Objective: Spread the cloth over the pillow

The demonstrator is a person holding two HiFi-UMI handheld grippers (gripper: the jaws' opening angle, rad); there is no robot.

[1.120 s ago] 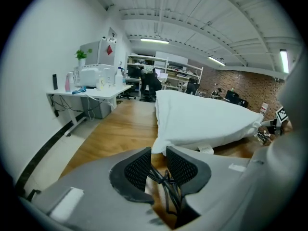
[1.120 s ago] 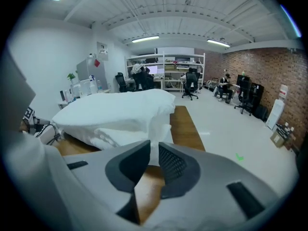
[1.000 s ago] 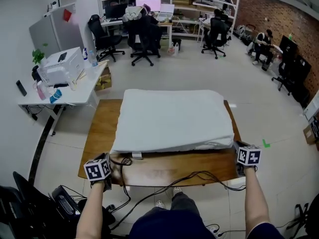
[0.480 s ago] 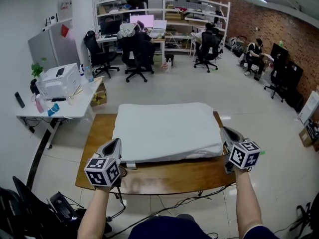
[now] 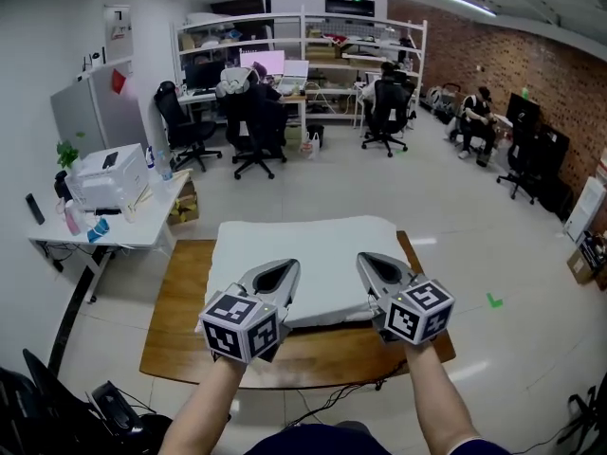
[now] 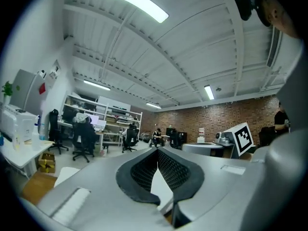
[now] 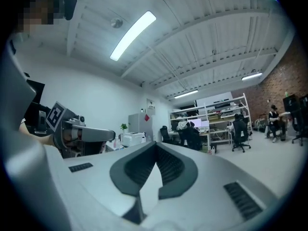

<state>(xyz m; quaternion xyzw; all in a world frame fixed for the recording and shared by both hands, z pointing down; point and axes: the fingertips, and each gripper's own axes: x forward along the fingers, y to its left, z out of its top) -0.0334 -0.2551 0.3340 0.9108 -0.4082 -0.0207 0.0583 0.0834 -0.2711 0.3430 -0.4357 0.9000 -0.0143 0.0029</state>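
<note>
A white cloth [image 5: 305,254] lies flat over the pillow on the wooden table [image 5: 180,320]; the pillow itself is hidden beneath it. Both grippers are held up in front of me, above the table's near edge, side by side and apart from the cloth. My left gripper [image 5: 285,271] has its jaws shut with nothing between them, and in its own view the left gripper [image 6: 157,153] points out over the room. The right gripper [image 5: 371,263] is likewise shut and empty, and the right gripper [image 7: 155,147] view shows the pads [image 7: 173,165] meeting at the tips.
A white desk [image 5: 114,227] with a printer [image 5: 102,173] stands to the left of the table. Office chairs [image 5: 251,126], desks and shelves fill the back, and people sit at the right by the brick wall. Cables [image 5: 327,404] hang below the table's near edge.
Both grippers left the table's near corners, rose and came inward toward the middle. Their jaws went from open to shut. My view tilted up toward the room.
</note>
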